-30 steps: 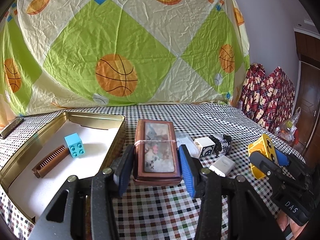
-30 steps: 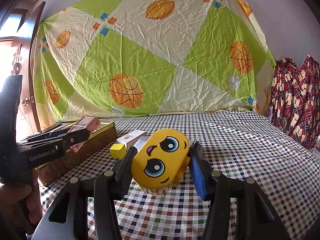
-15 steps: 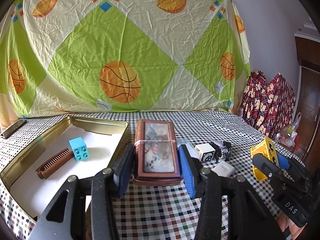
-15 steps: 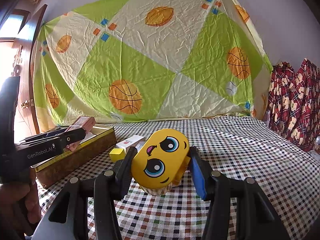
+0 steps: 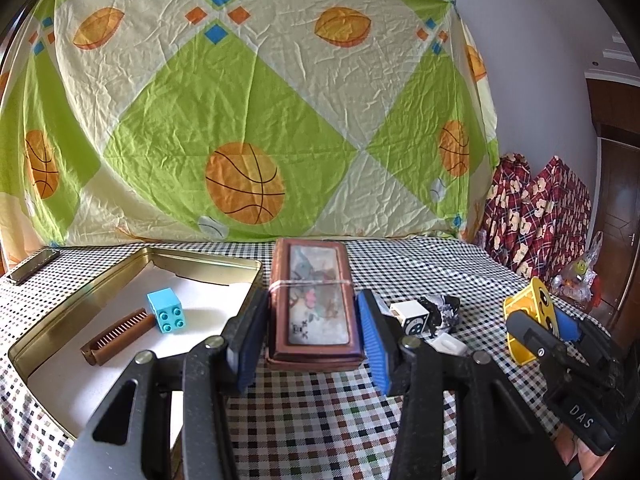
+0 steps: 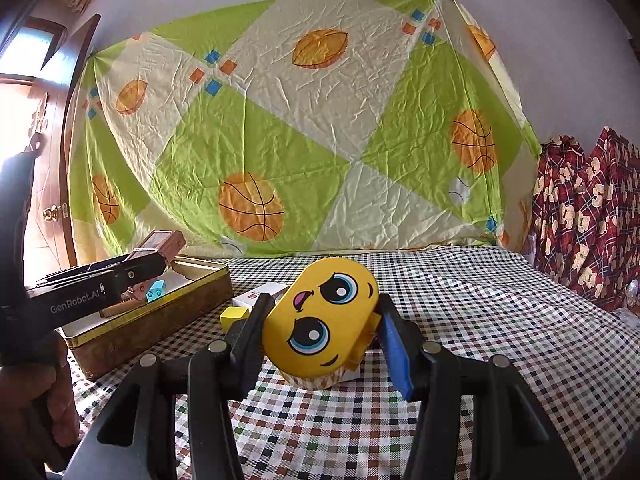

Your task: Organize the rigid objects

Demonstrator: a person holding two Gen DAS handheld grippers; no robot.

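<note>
Checked cloth covers the counter, and a green-and-cream sheet printed with basketballs hangs across the whole back of both views. Open checked surface fills the middle and right of the right wrist view, out to the far edge under the sheet; red patterned fabric stands at the right edge.

At the left of the left wrist view sits a gold tin, lid off and white inside. It holds a turquoise brick and a brown comb, just beside each other — the rest of its floor is bare. A flat metal bar lies past the tin's far left corner.

Left gripper: its jaws are closed on a brown framed box tied with a thin band, held just right of the tin's rim and apparently clear of the cloth. To its right lie a white cube, a black-and-white patterned piece and a small white block, close together.

Right gripper: its jaws clamp a yellow case with a cartoon face, tilted, low over the cloth. Behind it are a yellow cube and a white box, near the tin's side wall.
</note>
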